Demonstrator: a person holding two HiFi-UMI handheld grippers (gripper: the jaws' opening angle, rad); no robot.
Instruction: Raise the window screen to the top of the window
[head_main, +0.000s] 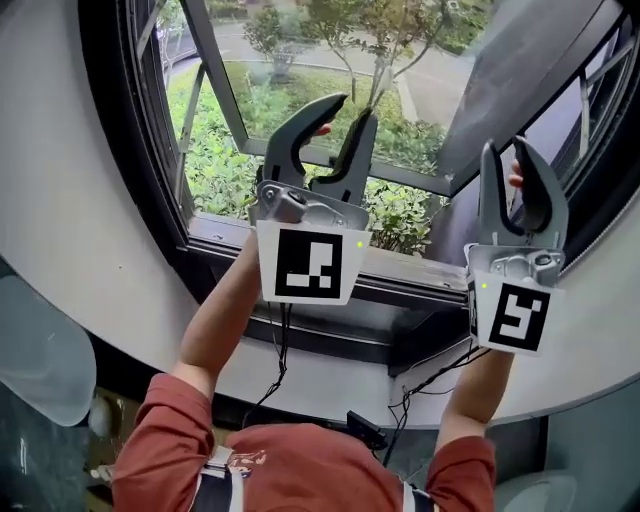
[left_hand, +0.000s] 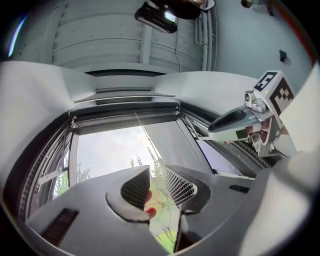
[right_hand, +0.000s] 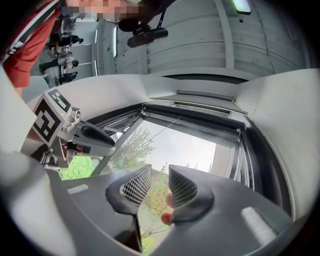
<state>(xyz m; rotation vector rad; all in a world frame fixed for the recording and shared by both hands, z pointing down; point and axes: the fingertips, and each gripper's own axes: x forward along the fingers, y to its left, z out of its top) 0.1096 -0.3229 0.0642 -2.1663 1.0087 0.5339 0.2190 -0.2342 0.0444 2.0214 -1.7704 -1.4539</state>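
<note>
Window screen (left_hand: 125, 120) appears only as a dark rail along the top edge of the window opening. Below it, sky and treetops show with no mesh over them. A thin cord (left_hand: 142, 131) slants down from that rail. Just beside the clear opening a flat grey panel (head_main: 520, 90) leans at an angle. Whether it is part of the screen or an opened sash cannot be told. A slanted frame bar (head_main: 215, 70) crosses the left side of the opening, and a dark sill (head_main: 410, 268) runs along its base.

Both grippers are held up in front of the window, pointing up towards it and well apart from each other. The left gripper (head_main: 352, 108) has its jaws parted, with nothing between them except the view of the greenery. A fingertip (left_hand: 150, 211) shows low in the gap. The right gripper (head_main: 505, 148) also has its jaws released and empty, with fingertips (right_hand: 167, 210) at the base of the gap. Neither gripper touches the rail, the cord or the panel.

Each gripper carries a marker cube, one on the left (head_main: 310, 262) and one on the right (head_main: 518, 318). Black cables (head_main: 282, 350) hang from the grippers towards the person's red sleeves (head_main: 165, 425). Outside lie leafy shrubs (head_main: 225, 170) and a paved path (head_main: 425, 90). A white wall (head_main: 60, 180) curves around the window, and a pale rounded object (head_main: 40, 360) sits low on the left, too unclear to name.
</note>
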